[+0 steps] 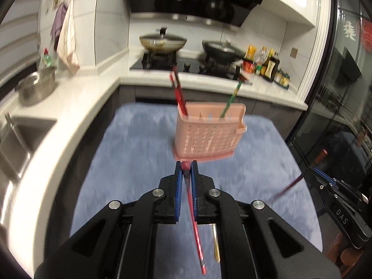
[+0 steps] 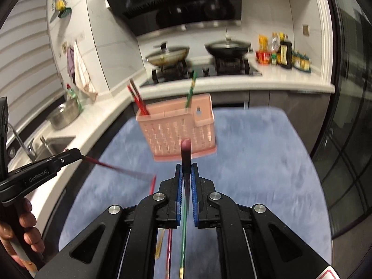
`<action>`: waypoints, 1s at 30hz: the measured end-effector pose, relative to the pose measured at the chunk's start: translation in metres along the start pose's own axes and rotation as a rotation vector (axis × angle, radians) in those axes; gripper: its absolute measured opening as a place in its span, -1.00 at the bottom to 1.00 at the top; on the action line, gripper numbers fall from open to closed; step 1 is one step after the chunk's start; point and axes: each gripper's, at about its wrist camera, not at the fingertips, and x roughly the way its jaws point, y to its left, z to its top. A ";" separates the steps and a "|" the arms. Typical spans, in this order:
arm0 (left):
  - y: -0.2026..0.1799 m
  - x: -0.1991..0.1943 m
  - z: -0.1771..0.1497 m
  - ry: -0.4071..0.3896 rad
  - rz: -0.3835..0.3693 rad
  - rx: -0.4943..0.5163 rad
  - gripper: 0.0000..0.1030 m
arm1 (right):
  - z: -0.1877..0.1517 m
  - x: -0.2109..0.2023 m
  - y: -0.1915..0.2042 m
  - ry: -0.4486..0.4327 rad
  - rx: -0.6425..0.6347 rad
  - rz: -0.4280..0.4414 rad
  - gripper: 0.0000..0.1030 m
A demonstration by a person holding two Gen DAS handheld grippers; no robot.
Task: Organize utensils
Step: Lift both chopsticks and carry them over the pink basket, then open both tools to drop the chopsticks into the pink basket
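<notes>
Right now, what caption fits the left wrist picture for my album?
Left gripper clamps a red chopstick before the pink utensil basket on a blue mat.

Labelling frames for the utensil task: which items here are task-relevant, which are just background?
Job: left gripper shut on red chopstick; right gripper shut on green chopstick; pink holder.

Lying about: woks, steel bowl, sauce bottles, hanging cloths.

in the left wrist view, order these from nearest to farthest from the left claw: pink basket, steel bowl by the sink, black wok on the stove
From the left claw:
1. Pink basket, just ahead on the blue mat.
2. Steel bowl, far left on the counter by the sink.
3. Black wok, at the back on the right burner.
</notes>
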 end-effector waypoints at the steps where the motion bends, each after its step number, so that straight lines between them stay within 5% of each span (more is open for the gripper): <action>1: -0.002 -0.001 0.008 -0.012 0.002 0.004 -0.87 | 0.007 0.000 0.000 -0.007 -0.002 0.003 -0.86; 20: -0.032 -0.014 0.179 -0.224 -0.029 0.021 -0.87 | 0.182 0.017 0.004 -0.193 0.028 0.104 -0.86; 30: -0.032 0.037 0.196 -0.201 0.003 0.029 -0.87 | 0.207 0.082 0.006 -0.159 0.050 0.127 -0.86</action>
